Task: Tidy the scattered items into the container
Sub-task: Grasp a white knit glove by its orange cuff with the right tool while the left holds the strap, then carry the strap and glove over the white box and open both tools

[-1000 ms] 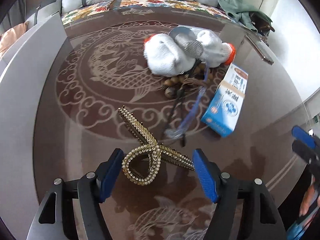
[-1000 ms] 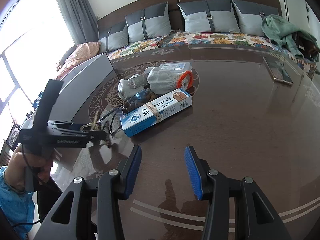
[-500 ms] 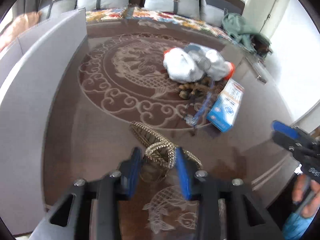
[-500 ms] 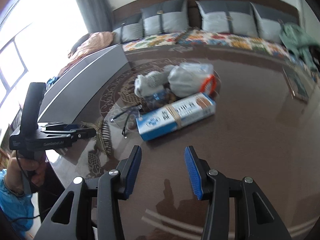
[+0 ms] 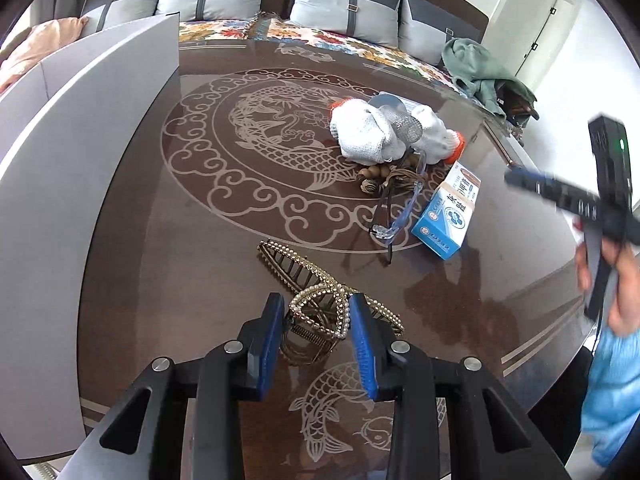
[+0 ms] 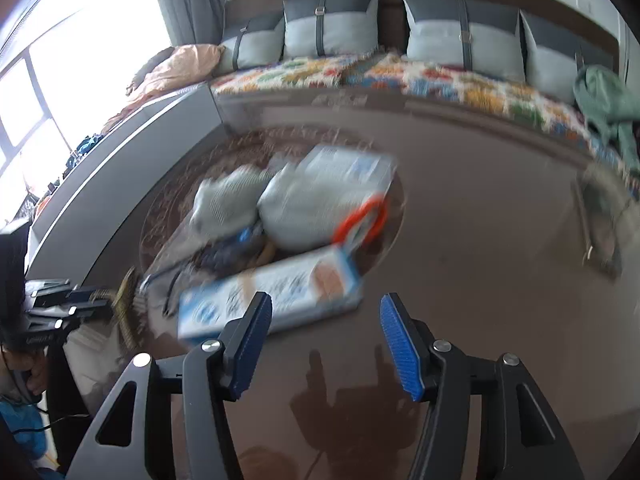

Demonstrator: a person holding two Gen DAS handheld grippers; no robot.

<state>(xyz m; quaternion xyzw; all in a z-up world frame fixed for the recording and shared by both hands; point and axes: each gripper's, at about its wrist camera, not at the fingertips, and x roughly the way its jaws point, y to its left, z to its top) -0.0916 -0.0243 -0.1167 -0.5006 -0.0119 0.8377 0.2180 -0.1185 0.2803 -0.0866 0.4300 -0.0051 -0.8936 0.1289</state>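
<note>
My left gripper (image 5: 316, 312) is shut on a gold beaded hair clip (image 5: 320, 304) and holds it over the dark patterned table (image 5: 200, 240). Further back lie white work gloves (image 5: 372, 132), a metal strainer (image 5: 406, 126), wooden beads (image 5: 376, 178), clear safety glasses (image 5: 396, 216) and a blue and white box (image 5: 448, 212). My right gripper (image 6: 326, 320) is open and empty just in front of the blue box (image 6: 272, 296); this view is blurred. The grey container (image 5: 60, 152) stands along the table's left side.
A sofa with grey cushions (image 5: 344, 4) runs behind the table. A green cloth (image 5: 476, 68) lies at the back right. My right gripper and the hand holding it (image 5: 600, 216) show at the right of the left wrist view.
My left gripper has closed on the hair clip and lifted it. My right gripper has moved forward toward the blue box and opened wider.
</note>
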